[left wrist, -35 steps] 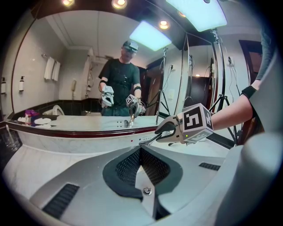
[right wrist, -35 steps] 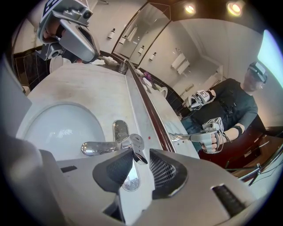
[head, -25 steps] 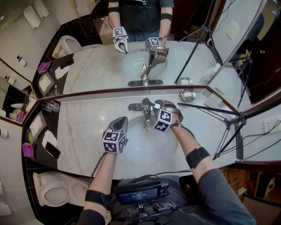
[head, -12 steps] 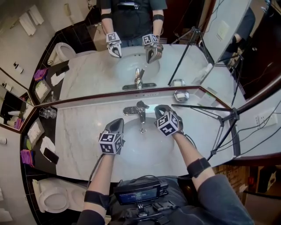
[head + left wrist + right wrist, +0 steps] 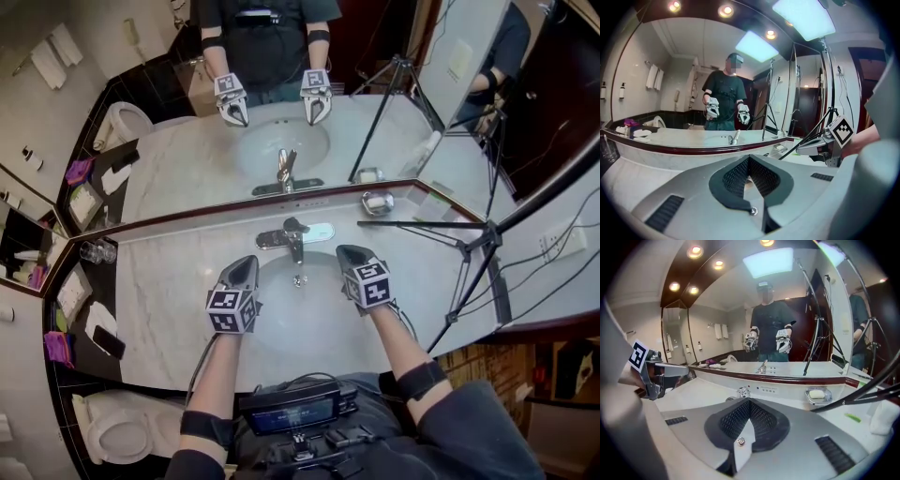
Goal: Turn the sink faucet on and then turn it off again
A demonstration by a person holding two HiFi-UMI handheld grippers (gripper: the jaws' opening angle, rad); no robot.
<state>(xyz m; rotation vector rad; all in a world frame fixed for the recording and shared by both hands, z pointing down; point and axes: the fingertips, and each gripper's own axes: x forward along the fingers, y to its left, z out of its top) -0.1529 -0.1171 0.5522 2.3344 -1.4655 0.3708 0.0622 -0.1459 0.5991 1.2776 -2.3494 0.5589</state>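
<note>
A bathroom: marble vanity (image 5: pixel 164 291) with sink (image 5: pixel 302 317), wide mirror (image 5: pixel 183 173), toilet (image 5: pixel 112 414) alongside.

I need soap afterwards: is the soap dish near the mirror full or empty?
Full: the right gripper view shows a pale bar of soap lying in the soap dish.

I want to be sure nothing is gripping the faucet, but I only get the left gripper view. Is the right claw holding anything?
Observer: No. The right gripper view shows the right claw shut on nothing.
Operator: Where is it relative to the faucet?
Observer: In the head view, it is to the right of the faucet, apart from it, over the basin.
Operator: And my left claw?
Observer: The left claw is left of the faucet, also apart from it, over the basin.
</note>
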